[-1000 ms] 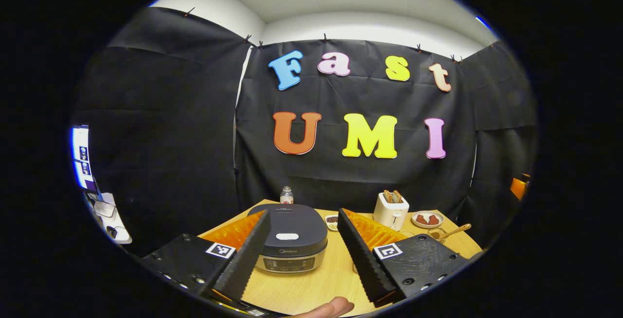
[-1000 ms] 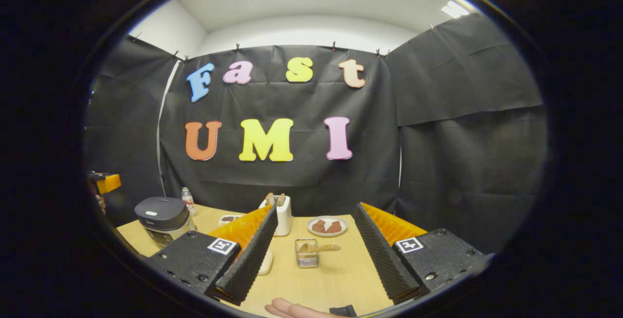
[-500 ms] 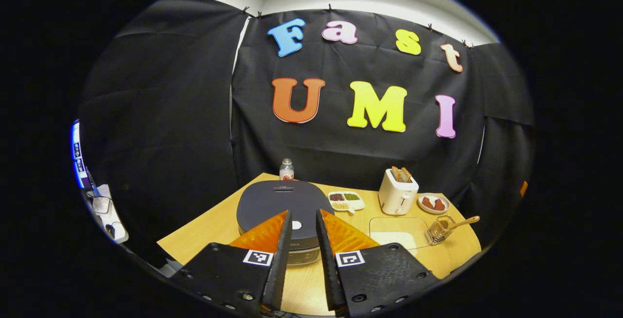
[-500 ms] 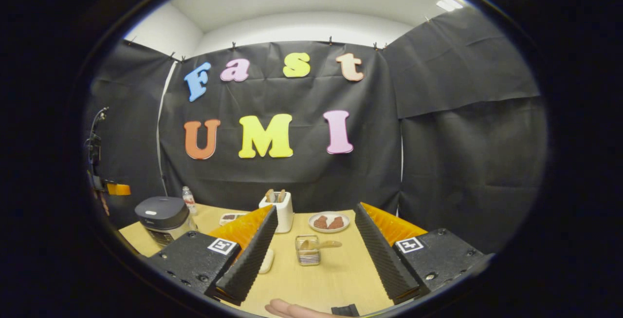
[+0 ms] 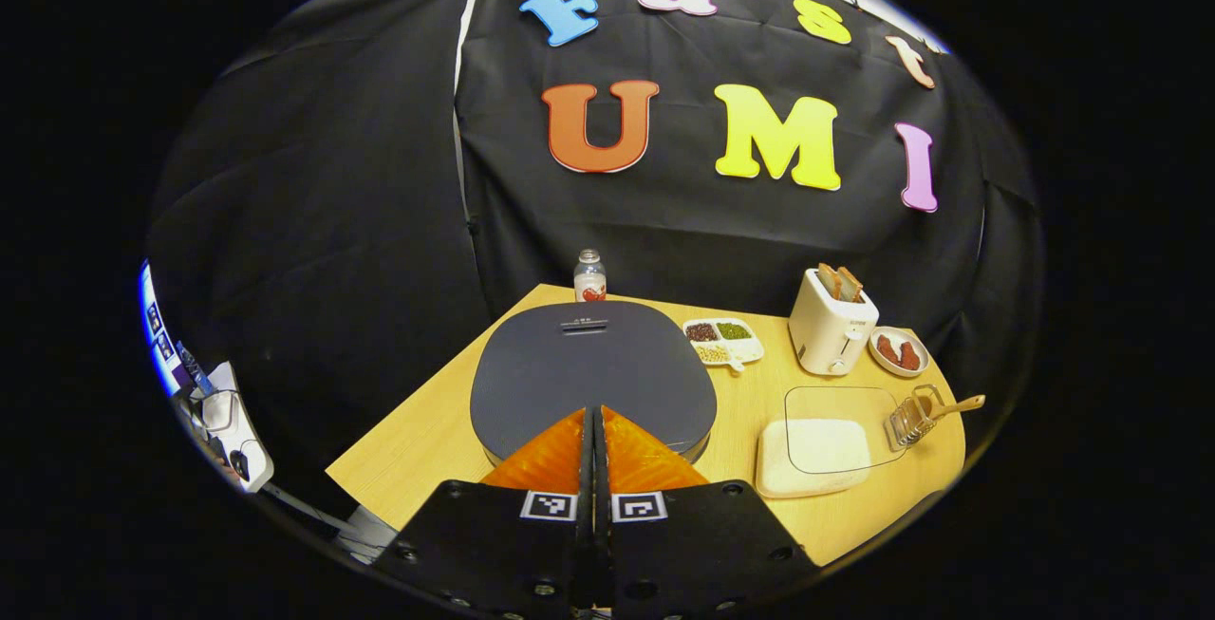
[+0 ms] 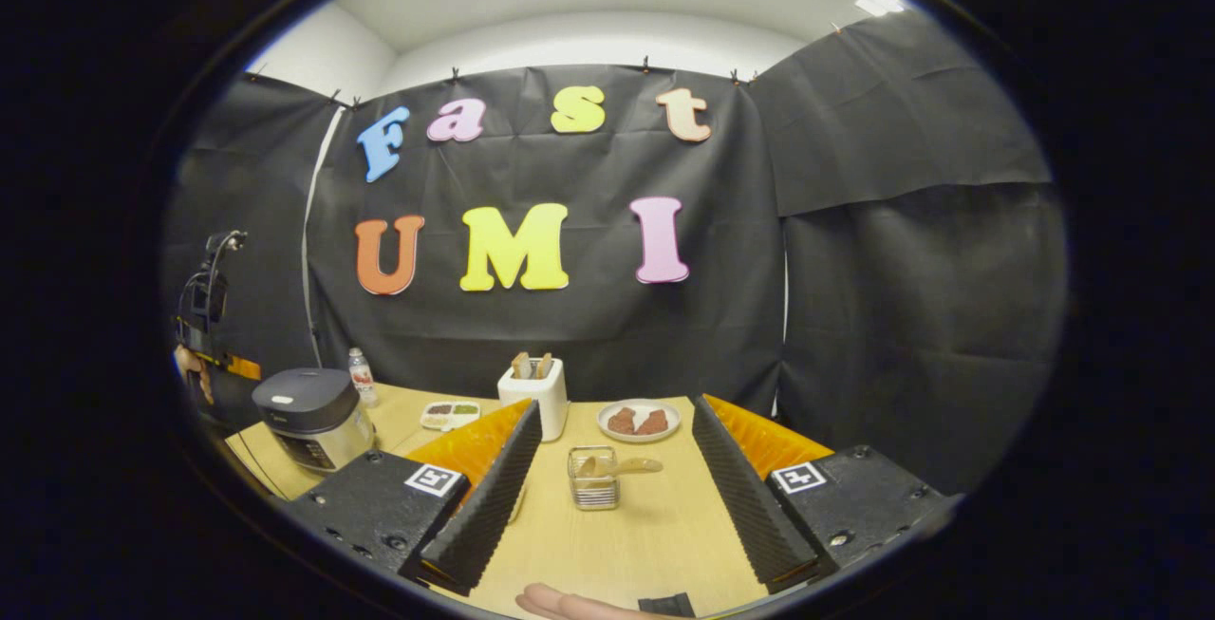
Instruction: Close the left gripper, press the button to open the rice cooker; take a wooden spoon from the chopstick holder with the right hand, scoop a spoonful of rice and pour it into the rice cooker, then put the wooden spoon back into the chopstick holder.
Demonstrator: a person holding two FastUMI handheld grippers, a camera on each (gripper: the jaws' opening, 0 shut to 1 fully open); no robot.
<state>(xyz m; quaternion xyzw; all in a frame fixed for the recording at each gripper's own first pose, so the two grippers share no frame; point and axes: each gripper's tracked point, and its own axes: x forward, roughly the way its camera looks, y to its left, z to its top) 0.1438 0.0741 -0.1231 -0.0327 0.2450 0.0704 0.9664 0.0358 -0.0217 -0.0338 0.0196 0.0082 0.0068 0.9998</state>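
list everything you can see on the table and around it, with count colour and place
table: 1, light wood, under everything
rice cooker: 1, dark grey, lid down, left side of the table
bottle: 1, clear with a red label, behind the rice cooker
divided dish: 1, white, holding grains, right of the cooker
toaster: 1, white, bread in its slots, back right
plate: 1, white, reddish food, right of the toaster
rice container: 1, white, clear lid, front right
chopstick holder: 1, wire, right edge
wooden spoon: 1, in the holder
left gripper: shut, over the cooker lid
right gripper: open, facing the holder
finger: 1, bottom of right gripper view
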